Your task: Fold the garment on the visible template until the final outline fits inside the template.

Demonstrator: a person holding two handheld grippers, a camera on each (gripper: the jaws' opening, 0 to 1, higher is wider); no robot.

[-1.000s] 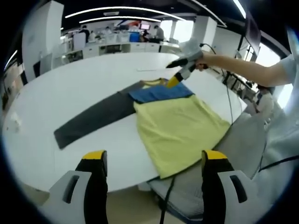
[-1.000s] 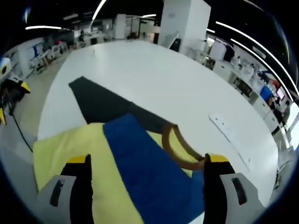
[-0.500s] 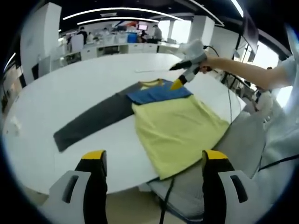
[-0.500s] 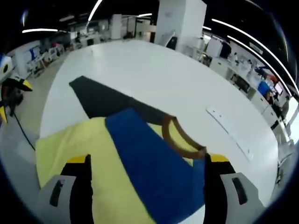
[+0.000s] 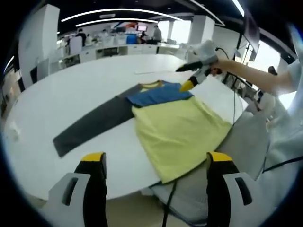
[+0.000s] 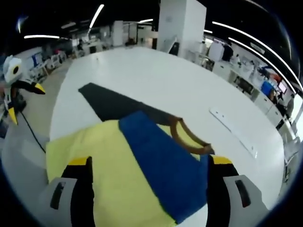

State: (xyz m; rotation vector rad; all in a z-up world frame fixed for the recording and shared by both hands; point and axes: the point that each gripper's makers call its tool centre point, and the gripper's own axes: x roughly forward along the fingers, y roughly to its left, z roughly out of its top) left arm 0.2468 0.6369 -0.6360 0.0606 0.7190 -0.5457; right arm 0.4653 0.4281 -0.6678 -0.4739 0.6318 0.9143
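A yellow shirt [image 5: 180, 130] lies flat on the white round table [image 5: 71, 85], with a blue band [image 5: 158, 94] across its chest and a dark grey sleeve [image 5: 92, 125] stretched out to the left. My left gripper [image 5: 156, 161] hangs open off the table's near edge, apart from the cloth. A person's arm holds my right gripper [image 5: 195, 79] just above the blue band's right end. In the right gripper view my right gripper [image 6: 149, 163] is open over the blue band [image 6: 165, 161] and yellow body [image 6: 94, 156], near the brown collar [image 6: 187, 137].
A grey chair [image 5: 236, 146] stands against the table's near right edge, under the shirt's hem. A thin white strip [image 6: 234, 132] lies on the table beyond the collar. The left gripper [image 6: 14, 90] shows at the far left. Desks and people fill the room behind.
My right gripper has drawn back a little from the blue band, up and to the right. The shirt and my left gripper have stayed put.
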